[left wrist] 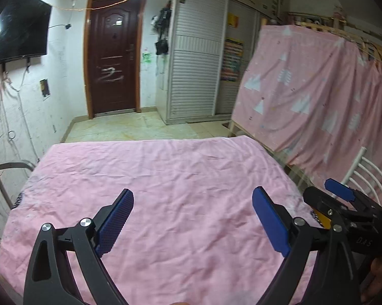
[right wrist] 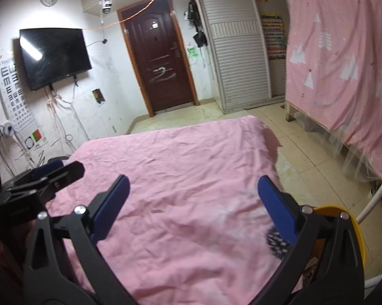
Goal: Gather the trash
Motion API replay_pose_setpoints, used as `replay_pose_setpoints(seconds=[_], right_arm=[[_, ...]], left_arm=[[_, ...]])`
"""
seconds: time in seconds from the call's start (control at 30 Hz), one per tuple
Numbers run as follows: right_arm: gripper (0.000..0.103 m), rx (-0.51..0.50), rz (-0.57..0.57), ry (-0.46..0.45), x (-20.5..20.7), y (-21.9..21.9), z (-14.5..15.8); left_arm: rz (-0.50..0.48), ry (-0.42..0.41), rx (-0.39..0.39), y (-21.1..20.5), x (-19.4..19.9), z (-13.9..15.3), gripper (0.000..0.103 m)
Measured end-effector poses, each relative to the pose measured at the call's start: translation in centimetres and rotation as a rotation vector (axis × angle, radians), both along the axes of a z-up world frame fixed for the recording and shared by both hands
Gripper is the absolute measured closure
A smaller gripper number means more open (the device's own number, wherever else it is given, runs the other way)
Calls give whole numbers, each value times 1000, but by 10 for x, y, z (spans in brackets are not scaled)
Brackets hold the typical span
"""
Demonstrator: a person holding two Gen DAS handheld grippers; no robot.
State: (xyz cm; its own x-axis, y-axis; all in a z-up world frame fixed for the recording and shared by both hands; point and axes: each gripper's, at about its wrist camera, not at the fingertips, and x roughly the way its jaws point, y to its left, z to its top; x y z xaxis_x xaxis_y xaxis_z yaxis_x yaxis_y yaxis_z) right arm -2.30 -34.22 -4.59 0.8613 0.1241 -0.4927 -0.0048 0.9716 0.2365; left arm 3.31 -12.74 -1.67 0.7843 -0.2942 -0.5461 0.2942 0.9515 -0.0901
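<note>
I hold the left gripper above the near part of the surface, which wears a wrinkled pink cloth; its jaws gape wide with nothing between the blue pads. Ahead of it and to its left, a dark television hangs on the wall, and straight ahead past the cloth's far edge stands a brown door. Just beside it on its right hangs the right gripper, jaws likewise spread wide and empty over the cloth. Close under the right gripper's right finger, a yellow bin shows its rim beside the surface's edge. Farther right and ahead, a pink patterned curtain drapes a wooden frame. I see no trash on the cloth near either gripper
</note>
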Motion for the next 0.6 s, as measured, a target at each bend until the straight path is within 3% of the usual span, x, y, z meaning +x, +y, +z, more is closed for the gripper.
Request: replay_pose_setpoints(seconds=[0.6], right_arm=[[6, -34, 76, 7, 23, 49, 7]], left_arm=[[95, 6, -20, 57, 5, 1, 17]])
